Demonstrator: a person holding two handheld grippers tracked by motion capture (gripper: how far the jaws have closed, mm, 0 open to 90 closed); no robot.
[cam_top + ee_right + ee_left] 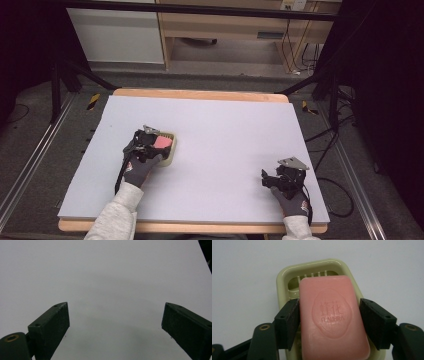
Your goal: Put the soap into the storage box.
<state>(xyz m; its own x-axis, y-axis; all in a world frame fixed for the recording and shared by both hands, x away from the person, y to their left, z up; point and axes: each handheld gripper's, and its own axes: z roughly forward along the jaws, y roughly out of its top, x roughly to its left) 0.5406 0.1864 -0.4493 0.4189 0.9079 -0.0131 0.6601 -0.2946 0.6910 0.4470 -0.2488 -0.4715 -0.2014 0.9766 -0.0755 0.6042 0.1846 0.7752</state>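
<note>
I count one pink soap bar (334, 317) over one soap dish (284, 277), my left gripper (329, 322) clamping it; at four o'clock on the tabletop (225, 135), my right gripper (115, 325) has jaws apart.

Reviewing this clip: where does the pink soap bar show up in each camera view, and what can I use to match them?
High view: the pink soap bar sits left of centre, at the left tongs.
Left gripper view: centre, between the two jaws, lying over the dish.
Right gripper view: not in it; open jaws over the grey table top.
Shared landmark: the pale green soap dish under the bar.
</note>
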